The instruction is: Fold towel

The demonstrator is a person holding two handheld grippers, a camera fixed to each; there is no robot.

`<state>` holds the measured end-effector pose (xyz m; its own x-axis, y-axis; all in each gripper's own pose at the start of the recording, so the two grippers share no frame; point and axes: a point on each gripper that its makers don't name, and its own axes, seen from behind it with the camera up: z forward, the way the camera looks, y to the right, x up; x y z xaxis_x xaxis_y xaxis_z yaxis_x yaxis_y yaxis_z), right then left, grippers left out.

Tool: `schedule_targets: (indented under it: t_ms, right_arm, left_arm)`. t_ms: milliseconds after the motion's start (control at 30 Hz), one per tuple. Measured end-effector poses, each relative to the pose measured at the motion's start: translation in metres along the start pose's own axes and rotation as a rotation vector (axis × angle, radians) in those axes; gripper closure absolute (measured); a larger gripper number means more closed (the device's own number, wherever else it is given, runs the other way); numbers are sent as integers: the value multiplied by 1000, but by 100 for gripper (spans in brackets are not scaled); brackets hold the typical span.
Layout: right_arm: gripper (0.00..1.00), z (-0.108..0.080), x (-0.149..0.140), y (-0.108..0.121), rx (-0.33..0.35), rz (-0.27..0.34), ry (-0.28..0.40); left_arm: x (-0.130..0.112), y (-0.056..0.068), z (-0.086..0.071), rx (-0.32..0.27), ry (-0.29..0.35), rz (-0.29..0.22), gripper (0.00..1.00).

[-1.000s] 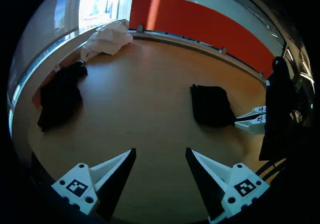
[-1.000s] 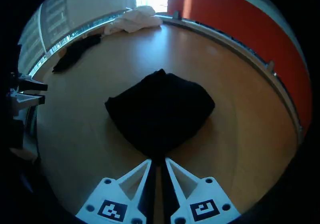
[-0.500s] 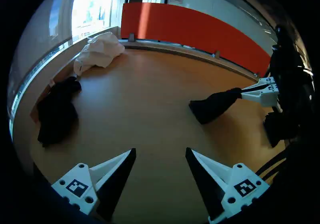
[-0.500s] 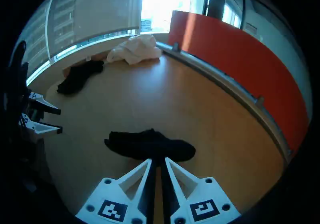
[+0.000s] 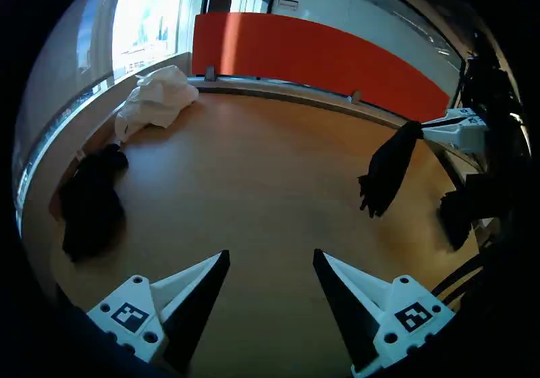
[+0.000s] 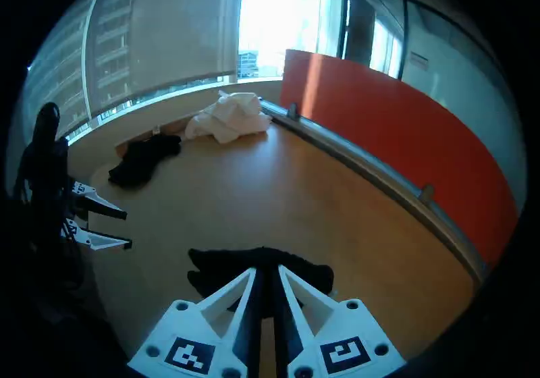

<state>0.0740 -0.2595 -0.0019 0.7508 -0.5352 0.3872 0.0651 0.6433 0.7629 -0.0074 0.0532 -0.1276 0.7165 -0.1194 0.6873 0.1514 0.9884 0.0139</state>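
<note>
Black, soft and limp, the towel (image 5: 387, 170) hangs over the wooden table (image 5: 256, 175) from the right gripper (image 6: 268, 271), whose white fingers are pinched together on one edge of it. The left gripper (image 5: 271, 254) hovers low with its fingers spread wide, holding nothing. Light and floppy, the cloth will likely sag and bunch unless caught at a second corner along that edge. Farther off lie a dark garment (image 5: 91, 199) and a crumpled white cloth heap (image 5: 156, 96), before a smooth orange panel (image 5: 317, 52).
</note>
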Motion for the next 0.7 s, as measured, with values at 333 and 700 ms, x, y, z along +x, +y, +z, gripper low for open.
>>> schedule_targets:
  t_ms: [333,700]
  right_arm:
    - [93,-48,-7,48,-78,25,19]
    - [93,-112,-34,117,-172,89,26]
  left_arm:
    - [10,14,5,-20,5,29,8]
    - [14,28,10,-27,0,57,8]
